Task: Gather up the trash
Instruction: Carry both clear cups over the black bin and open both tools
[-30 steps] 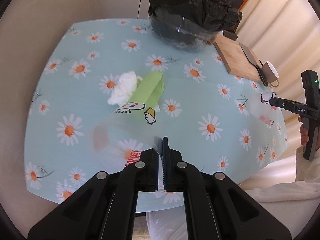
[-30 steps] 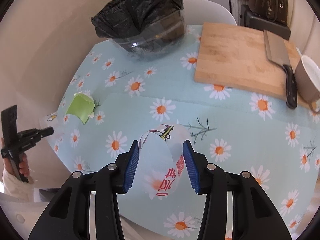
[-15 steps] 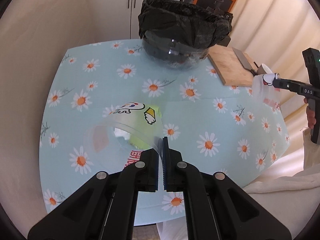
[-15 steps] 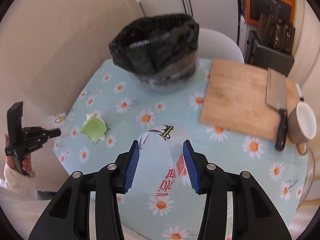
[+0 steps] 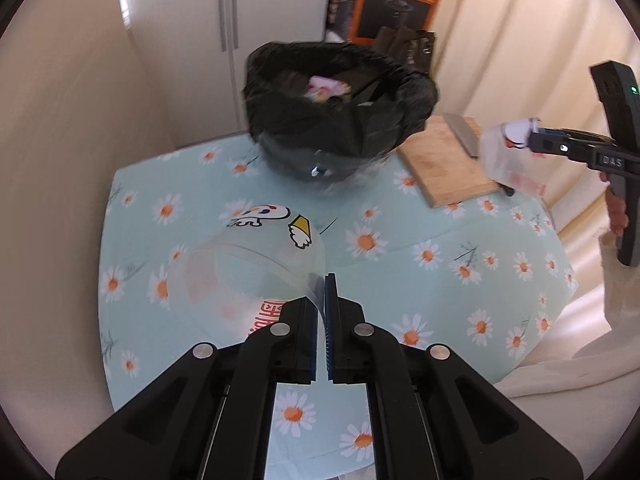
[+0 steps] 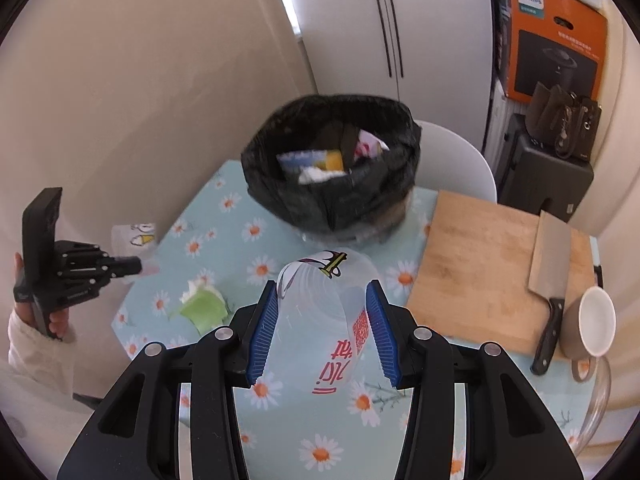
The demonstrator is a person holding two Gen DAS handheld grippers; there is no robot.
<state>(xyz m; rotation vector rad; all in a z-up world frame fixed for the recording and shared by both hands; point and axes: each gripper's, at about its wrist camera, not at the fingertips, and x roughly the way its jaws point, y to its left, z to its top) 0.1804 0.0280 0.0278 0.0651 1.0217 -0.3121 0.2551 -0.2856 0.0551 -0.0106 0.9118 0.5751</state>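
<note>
Clear plastic fills both grips. The left gripper (image 5: 323,300) has its fingers (image 5: 306,336) pinched nearly together on the thin rim of a see-through cup (image 5: 256,264), which hangs out to the left of the fingers, above the table (image 5: 460,304); a cartoon print and red lettering show on its wall. From the right wrist view this same cup (image 6: 134,236) appears small at the tip of the left gripper (image 6: 138,266), off the table's left edge.

The right gripper (image 6: 322,334) holds a second cup (image 6: 320,320) across its body, blue pads (image 6: 264,332) pressing on either side with the fingers set wide. The cup points forward, bearing red characters and a red square code. In the left wrist view it shows as a pale blurred cup (image 5: 502,156) at the right gripper (image 5: 534,138), raised over the board (image 5: 448,164).

A bin (image 6: 332,176) lined with a black bag stands at the far side of the table, open, with wrappers and paper inside. On the tablecloth, near the left edge, lies a green scrap (image 6: 202,308) with white tissue (image 6: 192,290) touching it. A cleaver (image 6: 548,276) lies on the board's right part, and a mug (image 6: 588,324) sits just beside the handle.
</note>
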